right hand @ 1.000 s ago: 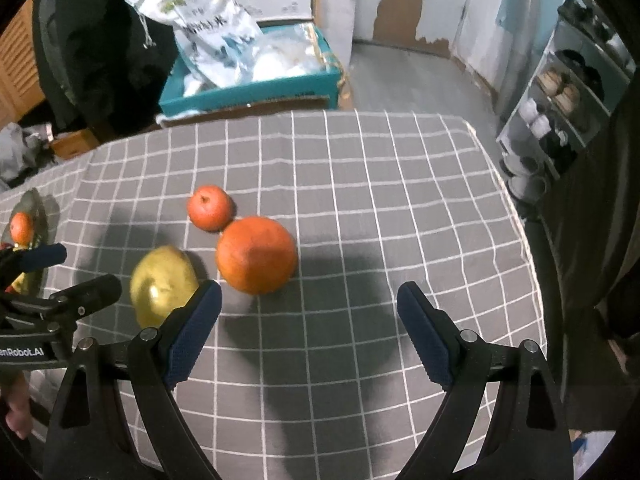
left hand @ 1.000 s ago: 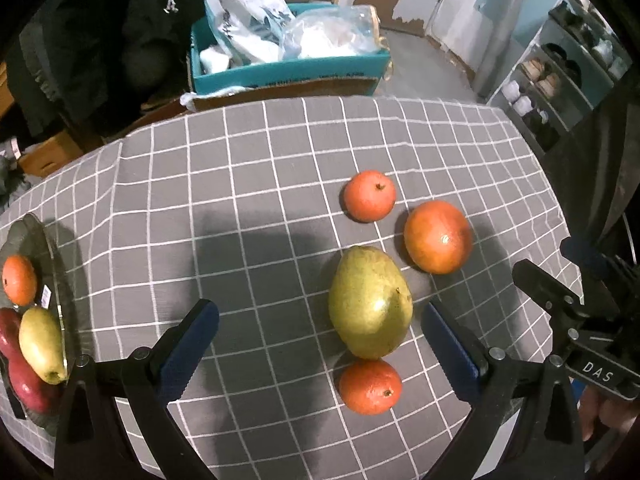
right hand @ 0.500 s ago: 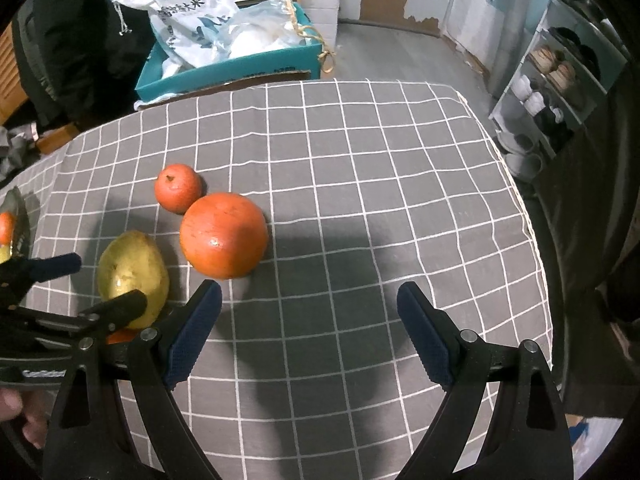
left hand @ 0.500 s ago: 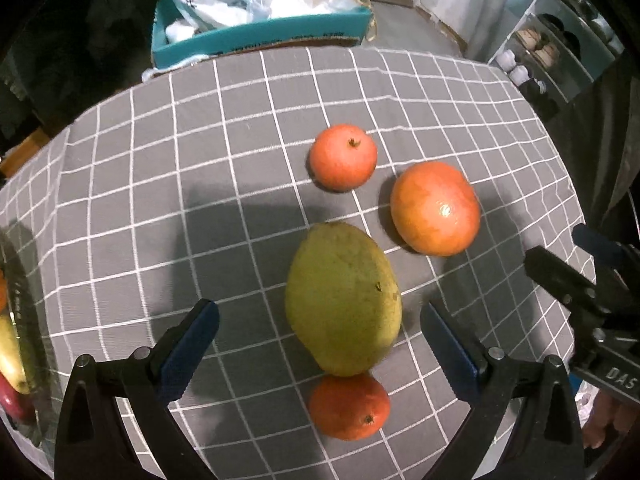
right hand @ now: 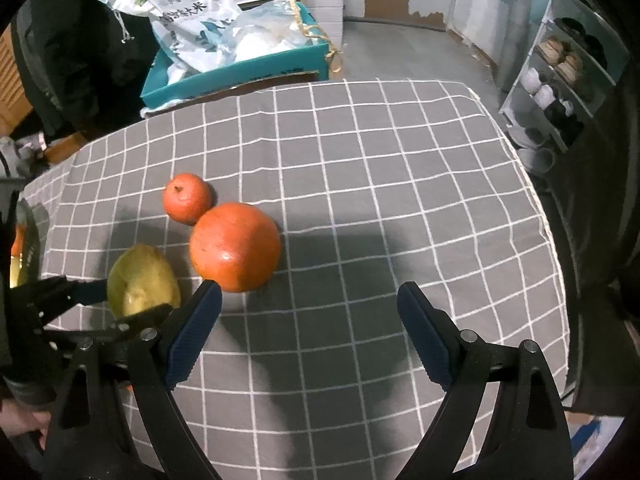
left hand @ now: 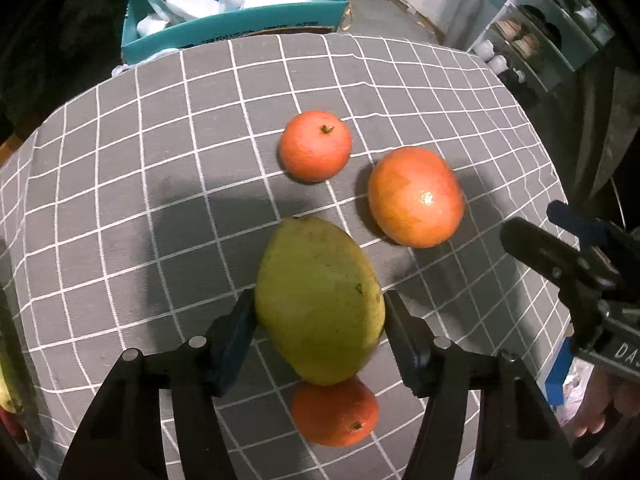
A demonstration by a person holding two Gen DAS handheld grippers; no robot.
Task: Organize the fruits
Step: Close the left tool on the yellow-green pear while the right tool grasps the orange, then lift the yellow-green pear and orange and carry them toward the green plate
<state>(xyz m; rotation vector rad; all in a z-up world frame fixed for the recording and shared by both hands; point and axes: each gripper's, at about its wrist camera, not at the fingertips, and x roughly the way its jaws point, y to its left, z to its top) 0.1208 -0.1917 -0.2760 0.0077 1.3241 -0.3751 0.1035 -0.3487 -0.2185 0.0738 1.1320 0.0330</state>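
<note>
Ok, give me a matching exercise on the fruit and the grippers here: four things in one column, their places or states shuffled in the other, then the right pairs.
Things:
1. mango
2. big orange
3. right gripper
4. small orange with the green stem

Places or states:
A. open, with only tablecloth between its fingers
B. farthest fruit from the left wrist camera
C. between the closing jaws of the left gripper, pads against its sides
D. lying on the cloth to the right of the mango in the left wrist view

Pairs: 1-C, 2-D, 3-A, 4-B
</note>
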